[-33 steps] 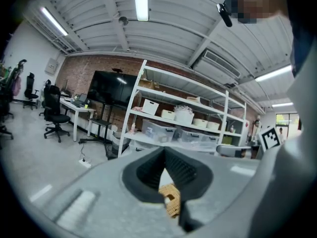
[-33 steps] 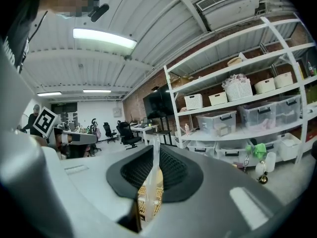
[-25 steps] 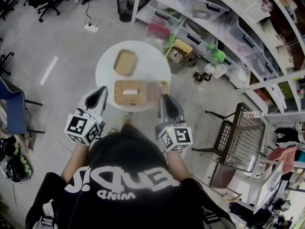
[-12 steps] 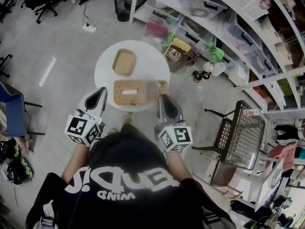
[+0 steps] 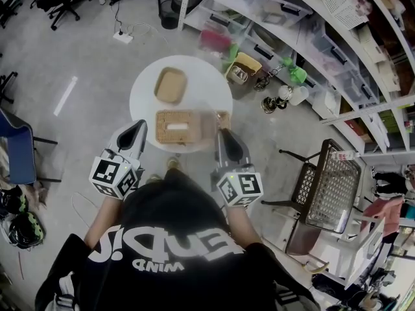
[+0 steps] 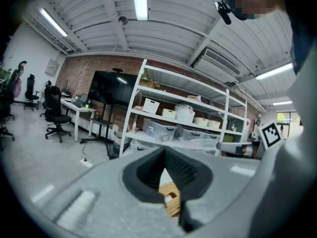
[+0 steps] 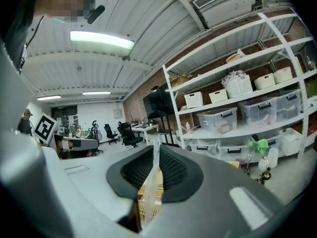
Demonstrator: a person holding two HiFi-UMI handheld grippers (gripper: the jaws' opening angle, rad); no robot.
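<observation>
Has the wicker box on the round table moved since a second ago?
No: the wicker box keeps its place at the round table's near edge, below the wicker tray.

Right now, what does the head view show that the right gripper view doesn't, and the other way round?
Only the head view: the flat woven tray on the round white table, and the person's black shirt. Only the right gripper view: the ceiling lamp, and the right gripper, jaws shut on a thin clear strip. Both: the woven basket and the white shelves of bins.
</observation>
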